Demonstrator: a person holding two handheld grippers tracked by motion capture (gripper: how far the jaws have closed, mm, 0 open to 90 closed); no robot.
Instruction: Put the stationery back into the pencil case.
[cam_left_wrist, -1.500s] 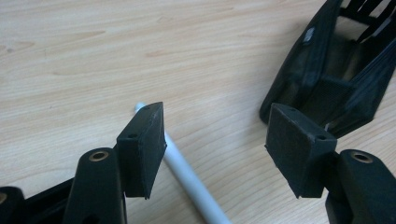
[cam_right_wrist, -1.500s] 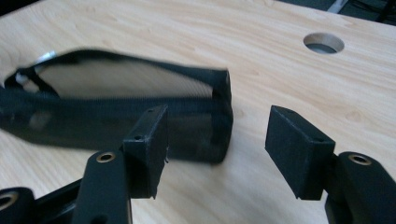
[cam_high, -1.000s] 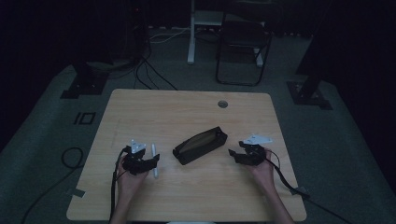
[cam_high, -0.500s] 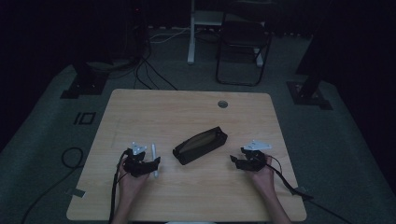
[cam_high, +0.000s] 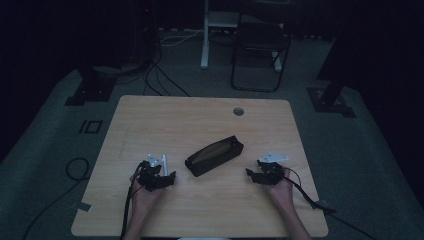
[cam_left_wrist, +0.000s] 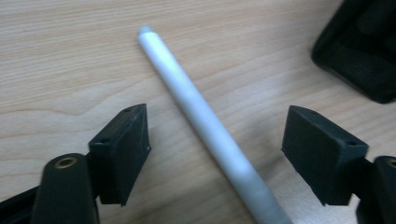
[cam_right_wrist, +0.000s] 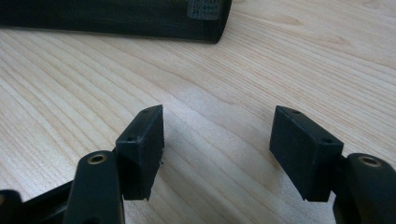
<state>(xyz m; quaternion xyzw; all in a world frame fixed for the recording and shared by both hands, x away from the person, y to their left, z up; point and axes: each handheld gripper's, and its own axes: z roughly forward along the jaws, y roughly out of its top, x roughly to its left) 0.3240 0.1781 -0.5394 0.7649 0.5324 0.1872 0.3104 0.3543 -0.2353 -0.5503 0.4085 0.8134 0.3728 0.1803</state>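
Though flat, pen (cam_left_wrist: 205, 121) diagonal, tip away.

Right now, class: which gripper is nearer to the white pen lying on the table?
Left. The left gripper has the white pen lying between its open jaws, untouched. The right gripper sits beyond the black pouch, far from it.

High view: fixed above the person's side, facing forward and down, far enough to take in the whole table (cam_high: 200, 125). Left and right gripper views: each close above the tabletop, looking along its own jaws. All three share the black pouch (cam_high: 215, 155).
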